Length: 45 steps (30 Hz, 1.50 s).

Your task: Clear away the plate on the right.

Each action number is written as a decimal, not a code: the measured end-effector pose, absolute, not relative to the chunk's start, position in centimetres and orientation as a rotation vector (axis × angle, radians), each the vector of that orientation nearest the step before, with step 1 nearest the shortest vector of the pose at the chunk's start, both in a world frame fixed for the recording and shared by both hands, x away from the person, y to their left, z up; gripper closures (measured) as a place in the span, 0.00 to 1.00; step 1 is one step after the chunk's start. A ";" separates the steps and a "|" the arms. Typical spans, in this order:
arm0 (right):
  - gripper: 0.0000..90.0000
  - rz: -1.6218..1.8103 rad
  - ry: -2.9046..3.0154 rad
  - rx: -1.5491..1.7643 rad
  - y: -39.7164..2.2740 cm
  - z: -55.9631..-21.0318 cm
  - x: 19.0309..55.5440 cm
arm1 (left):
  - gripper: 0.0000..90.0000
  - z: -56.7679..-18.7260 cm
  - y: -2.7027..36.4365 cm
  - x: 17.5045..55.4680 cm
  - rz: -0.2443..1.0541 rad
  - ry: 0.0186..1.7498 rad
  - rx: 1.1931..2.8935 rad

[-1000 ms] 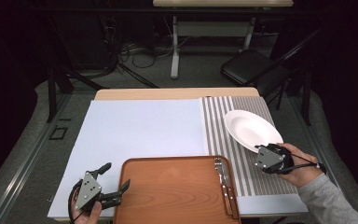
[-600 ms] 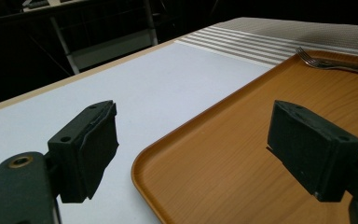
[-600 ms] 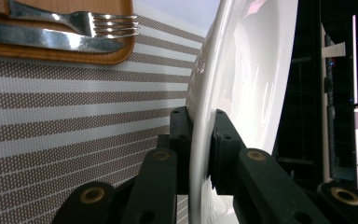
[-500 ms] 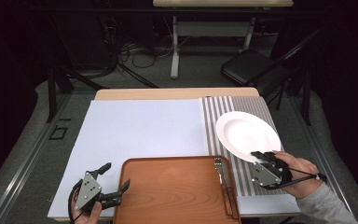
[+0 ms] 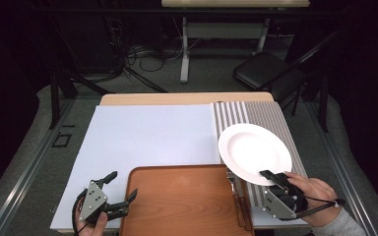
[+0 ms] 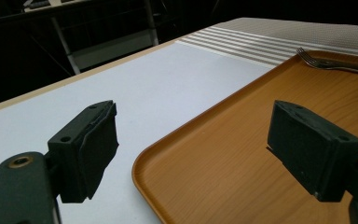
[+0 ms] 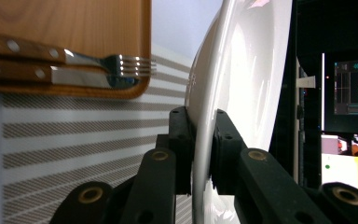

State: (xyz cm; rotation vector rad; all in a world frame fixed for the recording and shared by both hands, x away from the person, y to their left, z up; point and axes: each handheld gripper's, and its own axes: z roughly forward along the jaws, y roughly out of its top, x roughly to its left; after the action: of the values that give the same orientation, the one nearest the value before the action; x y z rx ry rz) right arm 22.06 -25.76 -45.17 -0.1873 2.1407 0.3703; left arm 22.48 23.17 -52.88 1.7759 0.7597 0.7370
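Observation:
A white plate [image 5: 255, 153] hangs just above the striped mat, its near edge beside the tray's right rim. My right gripper [image 5: 271, 176] is shut on the plate's near rim. In the right gripper view both pads clamp the rim of the plate [image 7: 247, 70] at my right gripper [image 7: 201, 140]. The wooden tray [image 5: 177, 201] lies at the table's near edge, with a fork [image 5: 232, 179] and knife [image 5: 243, 206] along its right side. My left gripper [image 5: 122, 184] stands open over the tray's near left corner, and nothing is between its jaws [image 6: 200, 149].
A white sheet [image 5: 152, 137] covers the left and middle of the table. The striped mat [image 5: 246, 115] covers the right side. A black chair [image 5: 266, 69] and table legs stand beyond the far edge.
My right gripper has carried the plate nearer and slightly left, toward the tray's right edge. The left gripper has stayed in place.

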 end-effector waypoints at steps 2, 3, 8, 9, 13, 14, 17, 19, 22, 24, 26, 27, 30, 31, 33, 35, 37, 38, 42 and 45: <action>0.90 0.398 2.140 -0.186 -25.7 -45.1 21.9 | 0.17 -52.9 23.2 22.5 0.737 0.760 1.775; 0.90 0.412 2.133 -0.188 -25.4 -45.0 21.4 | 0.17 -52.9 23.2 22.5 0.736 0.760 1.775; 0.90 0.453 2.124 -0.210 -24.4 -45.0 20.6 | 0.17 -52.8 23.3 22.6 0.737 0.762 1.772; 0.90 0.470 2.120 -0.213 -24.1 -45.1 20.5 | 0.17 -52.8 23.3 22.6 0.739 0.761 1.772; 0.90 0.493 2.123 -0.239 -23.2 -45.3 20.1 | 0.17 -52.8 23.3 22.5 0.742 0.767 1.765; 0.90 0.517 2.123 -0.236 -22.9 -45.5 20.0 | 0.17 -52.8 23.4 22.5 0.743 0.769 1.763; 0.90 0.539 2.127 -0.270 -22.0 -45.7 19.8 | 0.17 -52.8 23.5 22.5 0.750 0.776 1.758; 0.90 0.545 2.122 -0.286 -21.4 -45.7 19.6 | 0.17 -52.8 23.5 22.5 0.749 0.782 1.755; 0.90 0.574 2.120 -0.307 -20.5 -45.6 19.2 | 0.17 -52.8 23.6 22.5 0.750 0.784 1.755; 0.90 0.628 2.122 -0.312 -19.9 -45.6 18.9 | 0.17 -52.7 23.6 22.5 0.755 0.786 1.752; 0.90 0.647 2.126 -0.331 -19.2 -45.6 18.7 | 0.17 -52.7 23.7 22.5 0.757 0.792 1.745; 0.90 0.647 2.126 -0.331 -19.2 -45.6 18.7 | 0.17 -52.7 23.7 22.5 0.757 0.792 1.745; 0.90 0.656 2.121 -0.420 -17.2 -46.1 18.2 | 0.17 -52.7 23.9 22.6 0.759 0.796 1.740; 0.90 0.660 2.128 -0.423 -16.9 -46.3 18.1 | 0.17 -52.7 23.9 22.6 0.759 0.796 1.740; 0.90 0.677 2.139 -0.455 -16.0 -46.9 17.9 | 0.17 -52.6 24.0 22.6 0.764 0.794 1.734; 0.90 0.686 2.143 -0.461 -15.7 -47.2 17.9 | 0.17 -52.6 24.1 22.6 0.762 0.796 1.731; 0.90 0.694 2.170 -0.483 -14.8 -48.3 17.8 | 0.17 -52.6 24.1 22.5 0.762 0.798 1.728; 0.90 0.694 2.170 -0.483 -14.8 -48.3 17.8 | 0.17 -52.6 24.1 22.6 0.761 0.797 1.728; 0.90 0.693 2.211 -0.502 -13.7 -49.8 18.1 | 0.17 -52.5 24.0 22.7 0.762 0.782 1.735; 0.90 0.684 2.224 -0.525 -13.2 -50.5 18.1 | 0.17 -52.5 24.0 22.8 0.759 0.777 1.739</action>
State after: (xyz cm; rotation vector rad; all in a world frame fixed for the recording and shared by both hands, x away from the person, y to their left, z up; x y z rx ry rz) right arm 18.13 -13.19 -50.49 -0.5253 2.2237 0.6844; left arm 22.79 23.96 -52.54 1.7385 0.7773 0.7593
